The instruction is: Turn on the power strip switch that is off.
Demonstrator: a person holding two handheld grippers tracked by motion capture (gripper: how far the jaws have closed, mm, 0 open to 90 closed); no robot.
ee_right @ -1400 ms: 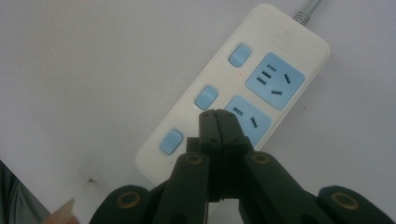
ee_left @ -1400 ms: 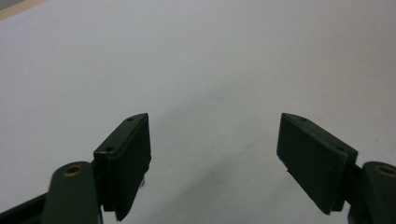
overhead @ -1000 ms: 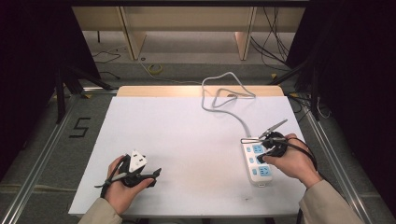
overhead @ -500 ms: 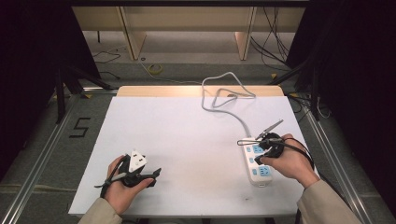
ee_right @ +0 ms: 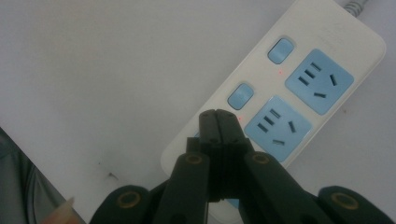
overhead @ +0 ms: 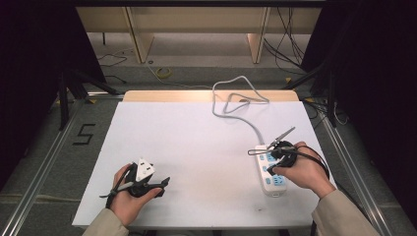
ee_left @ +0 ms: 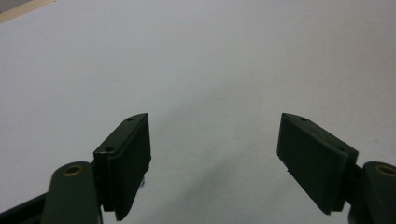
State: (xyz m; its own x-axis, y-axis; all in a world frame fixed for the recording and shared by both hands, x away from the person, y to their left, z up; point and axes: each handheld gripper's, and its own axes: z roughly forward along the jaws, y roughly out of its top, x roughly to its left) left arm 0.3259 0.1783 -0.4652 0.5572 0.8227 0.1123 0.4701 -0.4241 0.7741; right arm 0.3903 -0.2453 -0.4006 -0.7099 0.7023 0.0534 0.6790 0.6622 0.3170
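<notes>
White table [overhead: 196,147], bare but for a power strip [overhead: 269,173] at the right edge, long axis running near to far, grey cord [overhead: 236,105] trailing off the far end. Right gripper [ee_right: 218,122] directly over the strip, fingers pressed together on nothing, tips at the near switch [ee_right: 240,95] row. Left gripper [ee_left: 215,154] well apart at the near left, fingers spread wide, empty, aimed at bare tabletop.
</notes>
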